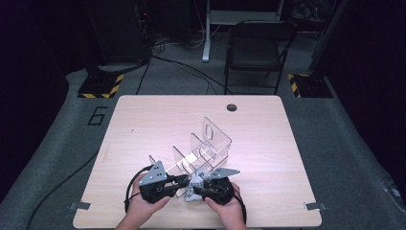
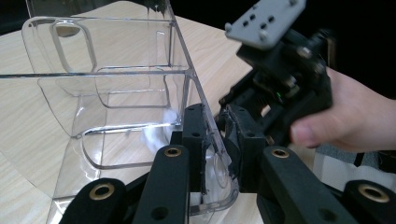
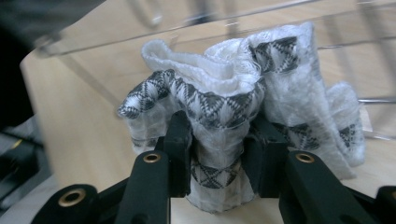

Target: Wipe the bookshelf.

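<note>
**Sock held at the organizer's near end, not yet placed in a compartment.**
My right claw (image 3: pixel 217 154) pinches the bunched patterned sock (image 3: pixel 243 107) at 6 o'clock on the tabletop (image 1: pixel 143 120), just outside the clear divided organizer (image 1: pixel 201 151); my left claw (image 2: pixel 219 149) clamps its near wall, steadying it. Both hands sit low, claws converging; insertion is left.

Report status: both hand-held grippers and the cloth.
Left hand-held gripper clamped on clear acrylic divider tray's wall. Right hand-held gripper shut on white, black-patterned bunched cloth, beside tray. Nothing in the way.
</note>
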